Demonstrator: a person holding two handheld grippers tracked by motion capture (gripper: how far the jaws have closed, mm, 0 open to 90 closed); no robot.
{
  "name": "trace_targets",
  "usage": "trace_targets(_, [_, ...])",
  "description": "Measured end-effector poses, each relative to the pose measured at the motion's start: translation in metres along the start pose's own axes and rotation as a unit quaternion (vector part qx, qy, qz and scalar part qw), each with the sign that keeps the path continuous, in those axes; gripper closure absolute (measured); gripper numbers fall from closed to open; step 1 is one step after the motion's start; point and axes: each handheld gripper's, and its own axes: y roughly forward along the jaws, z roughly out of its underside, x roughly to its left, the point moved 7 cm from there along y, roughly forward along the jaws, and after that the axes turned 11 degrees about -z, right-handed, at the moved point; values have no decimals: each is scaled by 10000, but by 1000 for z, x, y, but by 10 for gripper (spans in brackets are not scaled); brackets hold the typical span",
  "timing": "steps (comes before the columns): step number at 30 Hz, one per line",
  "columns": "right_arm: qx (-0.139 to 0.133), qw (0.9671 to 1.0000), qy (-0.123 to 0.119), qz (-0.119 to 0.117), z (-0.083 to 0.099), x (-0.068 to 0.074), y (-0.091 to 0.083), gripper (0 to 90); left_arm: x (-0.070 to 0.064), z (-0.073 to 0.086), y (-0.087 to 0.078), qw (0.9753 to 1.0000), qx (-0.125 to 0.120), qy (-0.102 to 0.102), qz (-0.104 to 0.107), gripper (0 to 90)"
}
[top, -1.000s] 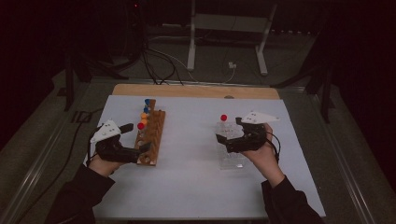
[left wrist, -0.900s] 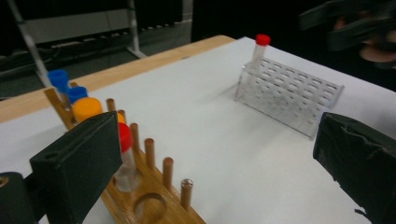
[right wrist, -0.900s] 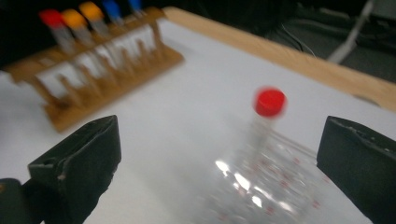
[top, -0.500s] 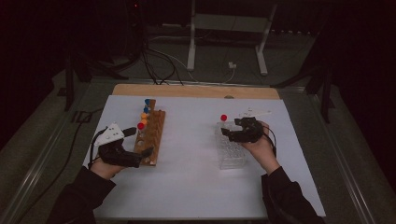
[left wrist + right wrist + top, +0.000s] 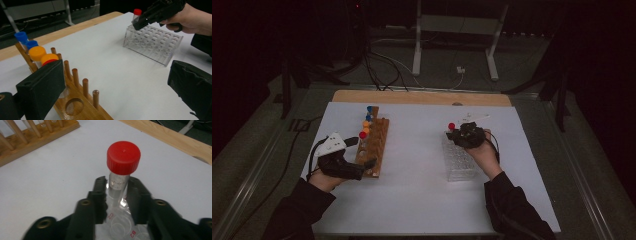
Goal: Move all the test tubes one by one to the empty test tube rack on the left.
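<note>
A clear tube with a red cap stands upright over the far corner of the clear plastic rack, its lower end in a rack hole. My right gripper is shut on the tube's body just under the cap; the same grip shows from the left gripper view, right gripper, red cap. My left gripper is open at the near end of the wooden peg rack. Its jaws stand wide apart, the left one beside the rack's red-capped tube.
The wooden rack holds tubes with blue caps and orange caps at its far end, and an empty hole near me. White sheet lies between the two racks. A wooden board edges the far side.
The right hand has turned and shifted slightly forward while the red-capped tube stays at the clear rack's far corner. The left gripper has slid a little nearer along the wooden rack.
</note>
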Motion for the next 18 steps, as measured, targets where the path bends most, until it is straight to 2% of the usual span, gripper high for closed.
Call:
trace_targets(6, [0, 10000, 82, 34, -2, 0, -2, 752, 0, 0, 0, 10000, 24, -28, 33, 21])
trace_targets(11, [-126, 9999, 60, 32, -10, 3, -12, 753, -1, 0, 0, 10000, 56, 17, 66, 21])
trace_targets(18, [-314, 9993, -141, 115, -28, 10, -35, 753, -4, -3, -2, 9999, 46, 70, 93, 21])
